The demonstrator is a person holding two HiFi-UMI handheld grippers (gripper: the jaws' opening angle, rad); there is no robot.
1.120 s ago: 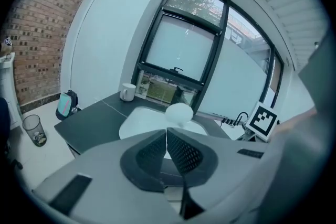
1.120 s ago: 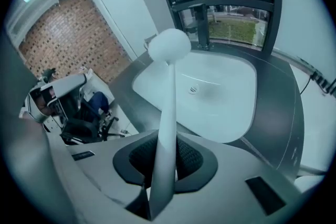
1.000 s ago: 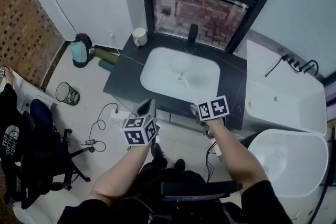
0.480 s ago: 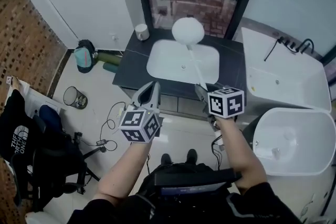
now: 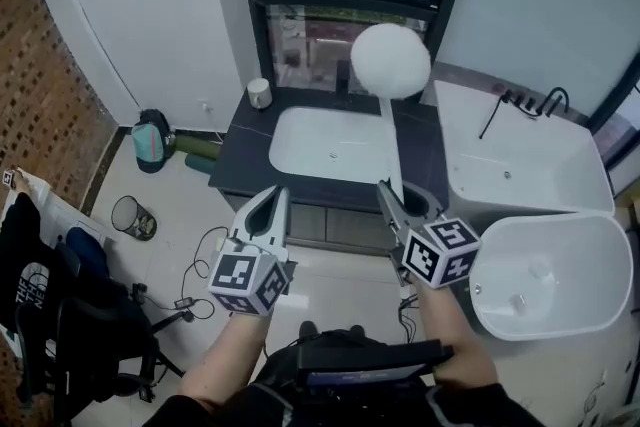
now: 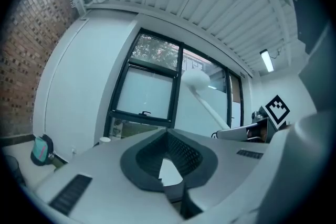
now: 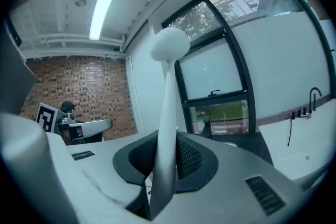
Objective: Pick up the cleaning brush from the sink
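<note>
The cleaning brush (image 5: 391,61) is white, with a round head on a long thin handle. It is up in the air, its head in front of the window and above the white sink (image 5: 300,160). My right gripper (image 5: 392,198) is shut on the handle's lower end; in the right gripper view the brush (image 7: 167,107) stands up from between the jaws. My left gripper (image 5: 270,205) hovers beside it on the left, shut with nothing in it. The left gripper view shows the brush (image 6: 195,81) off to the right.
The sink sits in a dark counter (image 5: 235,150) with a white cup (image 5: 259,93) at its back left. A white bathtub (image 5: 520,165) and a rounded tub (image 5: 545,275) stand at the right. On the floor at the left are a bin (image 5: 132,217), a bag (image 5: 150,140), cables (image 5: 205,245) and a chair (image 5: 90,335).
Both grippers have risen. The brush has come up out of the sink, and its head now stands high before the window.
</note>
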